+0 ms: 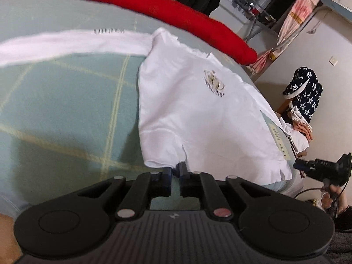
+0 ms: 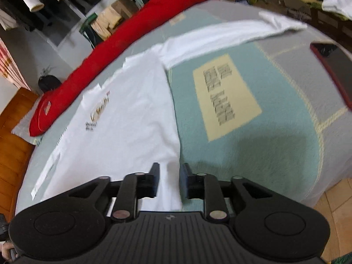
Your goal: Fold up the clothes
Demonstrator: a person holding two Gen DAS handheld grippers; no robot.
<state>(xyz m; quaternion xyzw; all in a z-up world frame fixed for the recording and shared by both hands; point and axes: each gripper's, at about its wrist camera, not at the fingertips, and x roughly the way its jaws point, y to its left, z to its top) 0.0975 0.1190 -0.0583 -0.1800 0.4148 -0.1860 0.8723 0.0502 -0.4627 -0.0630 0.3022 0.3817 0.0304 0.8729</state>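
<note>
On the bed (image 1: 66,101), a white shirt (image 1: 193,118) lies flat on the green blanket, with one long sleeve (image 2: 220,35) stretched out. Both tongs are open and hold nothing: the left tongs (image 1: 175,171) sit at the shirt's near edge, the right tongs (image 2: 169,176) over its hem (blurry). A red pillow (image 2: 123,44) lies behind.

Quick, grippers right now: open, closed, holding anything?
Left gripper: open narrowly, empty, at the white shirt hem.
Right gripper: open, empty, over the shirt's edge.
</note>
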